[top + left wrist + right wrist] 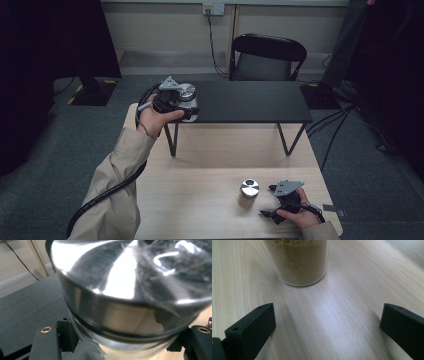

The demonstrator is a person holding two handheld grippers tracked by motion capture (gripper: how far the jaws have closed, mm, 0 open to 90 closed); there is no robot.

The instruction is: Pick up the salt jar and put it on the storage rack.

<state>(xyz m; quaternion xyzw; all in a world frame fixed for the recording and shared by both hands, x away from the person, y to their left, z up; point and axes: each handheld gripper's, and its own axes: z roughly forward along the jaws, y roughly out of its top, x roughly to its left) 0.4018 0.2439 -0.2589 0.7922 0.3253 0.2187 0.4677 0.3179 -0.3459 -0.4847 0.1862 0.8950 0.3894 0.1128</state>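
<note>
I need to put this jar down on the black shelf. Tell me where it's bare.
The black shelf is bare from the held jar in the left gripper across to its right edge. On the wooden table, the left half is free; the second jar and right gripper crowd the right.

1. A light wooden table (215,150) fills the near part of the high view.
2. A low black shelf (250,100) on thin metal legs stands on the table's far half.
3. A black chair (267,57) stands behind the table.
4. A wall socket (213,8) sits above, with a cable hanging from it.
5. Grey carpet (370,165) surrounds the table, with cables across it at right.
</note>
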